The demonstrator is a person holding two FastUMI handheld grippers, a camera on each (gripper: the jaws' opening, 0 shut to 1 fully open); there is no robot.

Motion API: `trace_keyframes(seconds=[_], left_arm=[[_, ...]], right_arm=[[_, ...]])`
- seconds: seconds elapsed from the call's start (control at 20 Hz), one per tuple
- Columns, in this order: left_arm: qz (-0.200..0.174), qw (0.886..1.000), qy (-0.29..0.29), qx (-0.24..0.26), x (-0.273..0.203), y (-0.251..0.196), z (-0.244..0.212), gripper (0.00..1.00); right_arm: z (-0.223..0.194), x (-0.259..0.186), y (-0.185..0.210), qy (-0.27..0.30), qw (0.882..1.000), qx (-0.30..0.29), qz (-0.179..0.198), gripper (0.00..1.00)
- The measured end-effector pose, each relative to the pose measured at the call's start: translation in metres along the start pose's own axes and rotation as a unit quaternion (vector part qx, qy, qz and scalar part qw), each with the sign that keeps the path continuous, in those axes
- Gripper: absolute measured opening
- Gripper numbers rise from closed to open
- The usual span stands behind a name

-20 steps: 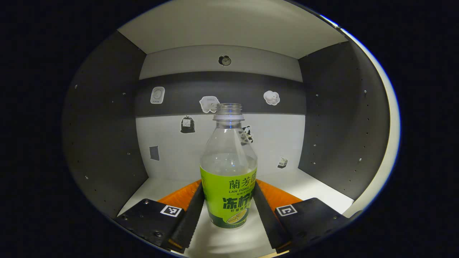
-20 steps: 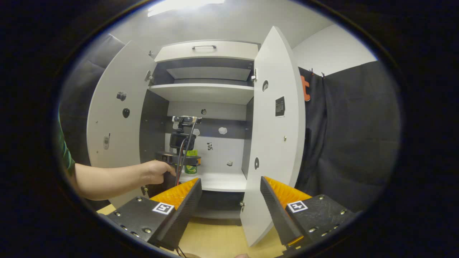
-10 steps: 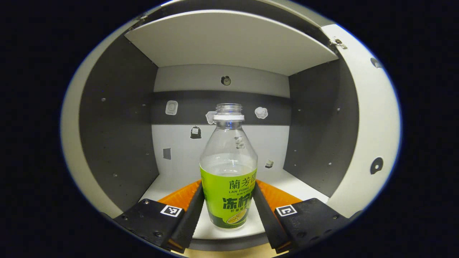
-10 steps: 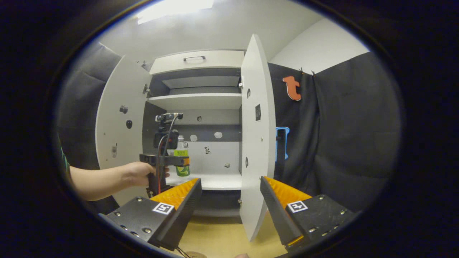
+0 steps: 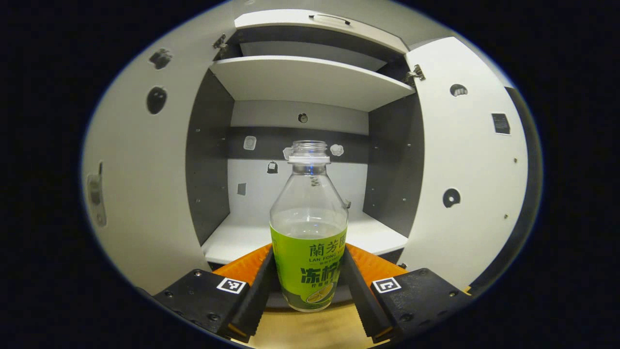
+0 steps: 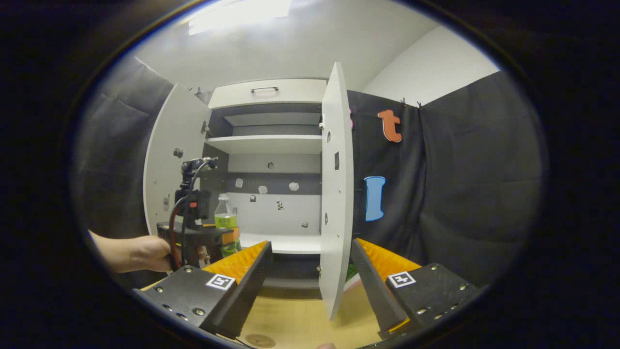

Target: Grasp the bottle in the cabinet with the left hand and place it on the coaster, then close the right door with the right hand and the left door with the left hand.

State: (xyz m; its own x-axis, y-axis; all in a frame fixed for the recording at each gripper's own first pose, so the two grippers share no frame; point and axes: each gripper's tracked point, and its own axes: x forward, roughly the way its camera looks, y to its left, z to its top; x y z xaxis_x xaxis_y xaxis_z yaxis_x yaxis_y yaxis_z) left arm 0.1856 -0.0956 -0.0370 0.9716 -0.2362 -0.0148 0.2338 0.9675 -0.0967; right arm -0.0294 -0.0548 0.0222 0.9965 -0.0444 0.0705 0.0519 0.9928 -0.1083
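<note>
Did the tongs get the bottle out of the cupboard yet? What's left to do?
Yes: the left tongs are squeezing the bottle, and it is out in front of the shelf above the wooden table. It isn't on a coaster yet. The right door and left door are both open; the right tongs are open.

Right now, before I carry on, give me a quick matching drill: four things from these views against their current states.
Things:
1. bottle
2. left gripper
3. right gripper
4. right door

States:
A. open, holding nothing
B. swung open, edge toward the right gripper view
C. uncapped, green label, clear of the cabinet shelf
D. shut on the bottle

Pairs: 1-C, 2-D, 3-A, 4-B
</note>
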Motion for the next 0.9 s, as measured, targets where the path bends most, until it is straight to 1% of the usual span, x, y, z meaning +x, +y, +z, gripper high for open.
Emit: trace_keyframes(seconds=[0.1,0.15,0.2,0.3,0.35,0.4,0.45,0.55,0.6,0.75,0.9], left_arm=[[-0.006,1.000,0.004,-0.009,-0.020,-0.005,-0.019,0.80],[-0.009,1.000,0.006,-0.014,-0.028,-0.008,-0.030,0.80],[-0.008,1.000,0.008,-0.018,-0.037,-0.009,-0.042,0.80],[0.001,1.000,0.011,-0.028,-0.050,-0.008,-0.068,0.80],[0.000,0.999,0.013,-0.033,-0.056,-0.010,-0.083,0.80],[-0.001,0.999,0.017,-0.037,-0.061,-0.011,-0.098,0.80],[-0.004,0.999,0.018,-0.044,-0.066,-0.011,-0.113,0.82],[-0.016,0.998,0.022,-0.051,-0.074,-0.015,-0.142,0.80],[-0.027,0.998,0.031,-0.041,-0.079,-0.019,-0.159,0.81],[-0.049,0.998,0.044,0.000,-0.093,-0.030,-0.200,0.80],[-0.083,0.995,0.055,0.019,-0.111,-0.052,-0.237,0.81]], right_arm=[[0.003,-0.006,-0.001,-0.001,1.000,0.007,0.006,0.99],[0.004,-0.008,-0.003,-0.002,1.000,0.005,0.006,0.97],[0.005,-0.010,-0.004,-0.002,1.000,0.002,0.006,0.99],[0.003,-0.012,-0.004,0.000,1.000,-0.006,0.009,0.97],[0.001,-0.013,-0.004,0.002,1.000,-0.011,0.009,0.97],[0.000,-0.014,-0.003,0.004,1.000,-0.014,0.010,0.99],[0.000,-0.014,-0.002,0.005,1.000,-0.015,0.011,0.97],[-0.001,-0.012,-0.005,0.011,1.000,-0.013,0.004,0.97],[-0.001,-0.010,-0.007,0.015,1.000,-0.007,0.000,0.99],[0.005,0.001,-0.013,0.019,1.000,-0.001,-0.004,0.97],[0.015,0.013,-0.022,0.014,1.000,0.000,-0.015,0.99]])
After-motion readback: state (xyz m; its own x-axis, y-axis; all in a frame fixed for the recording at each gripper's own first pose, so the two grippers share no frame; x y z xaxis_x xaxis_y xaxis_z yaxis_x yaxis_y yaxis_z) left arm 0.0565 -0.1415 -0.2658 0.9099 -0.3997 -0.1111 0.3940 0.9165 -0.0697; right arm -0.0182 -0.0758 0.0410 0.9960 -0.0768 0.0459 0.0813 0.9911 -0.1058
